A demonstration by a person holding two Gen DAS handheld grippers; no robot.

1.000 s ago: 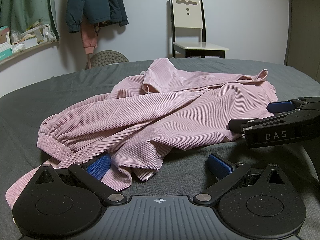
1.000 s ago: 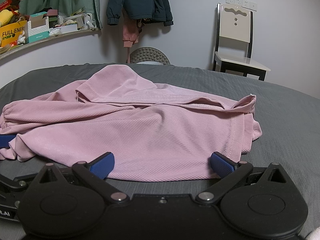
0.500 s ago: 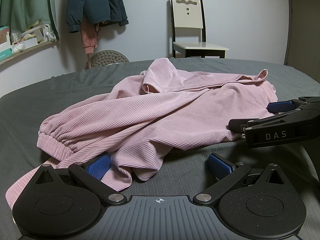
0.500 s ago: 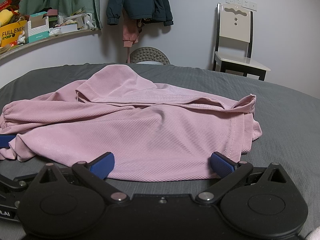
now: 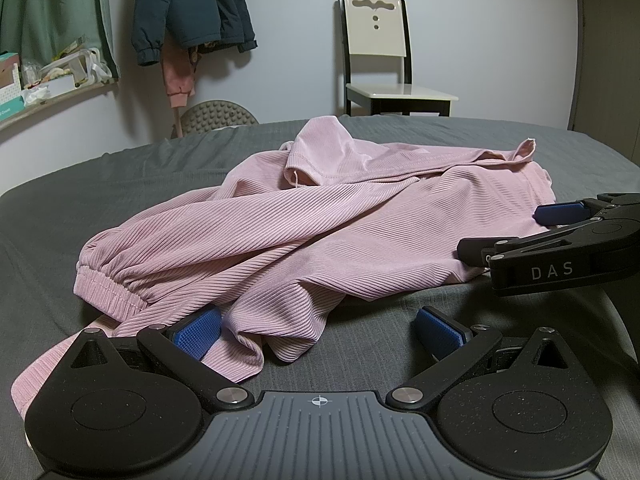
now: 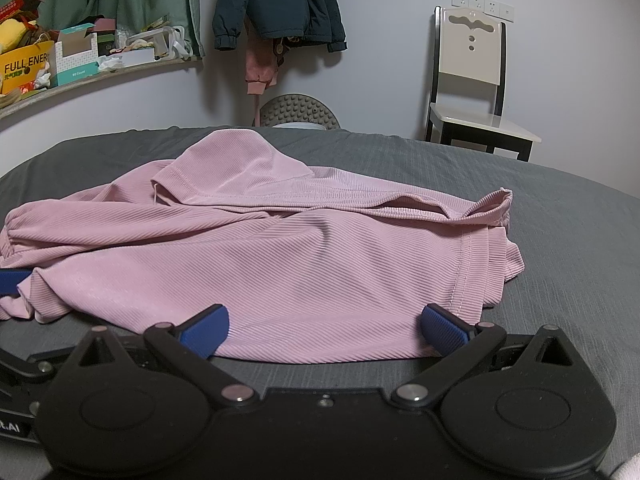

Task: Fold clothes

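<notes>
Right wrist, grey bedsheet point(image 6: 560, 240), chair point(image 6: 472, 92)

A hoodie point(image 6: 280, 248) lies crumpled on the bed point(image 6: 560, 240) before me, its hood point(image 6: 240, 168) toward the far side. My left gripper point(image 5: 318, 330) sits at the near edge by a sleeve cuff point(image 5: 108, 284); my right gripper point(image 6: 324, 326) sits at the hem, further right. Behind the bed, a chair point(image 6: 472, 92) stands right, a shelf point(image 6: 100, 76) runs left, and jackets point(image 6: 276, 0) hang between them.
</notes>
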